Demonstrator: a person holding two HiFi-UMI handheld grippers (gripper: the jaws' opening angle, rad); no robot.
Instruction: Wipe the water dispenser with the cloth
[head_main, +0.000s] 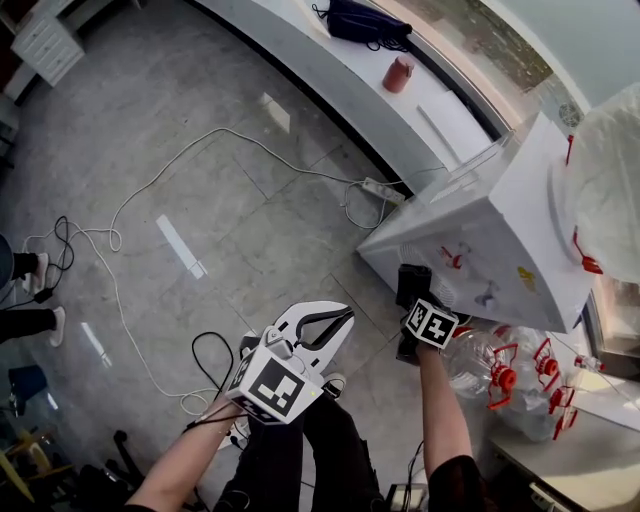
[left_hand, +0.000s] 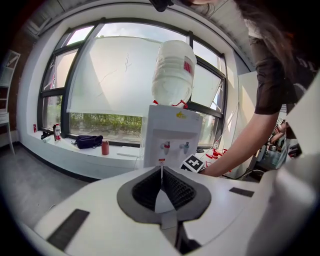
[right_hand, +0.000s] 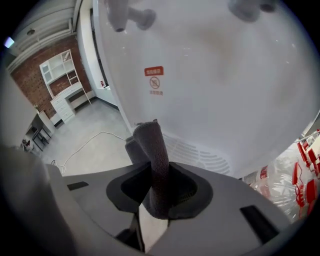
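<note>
The white water dispenser stands at the right with a large bottle on top. My right gripper is low at its front panel, shut on a dark grey cloth. In the right gripper view the cloth sticks up from between the jaws, close against the dispenser's white front, below the taps. My left gripper hangs in front of my legs, away from the dispenser, shut and holding nothing. The left gripper view shows the dispenser and the right gripper's marker cube.
A power strip and white cables lie on the grey floor left of the dispenser. Empty water bottles lie at its right. A curved window ledge carries a red cup and a dark bag. Someone's shoes show at the far left.
</note>
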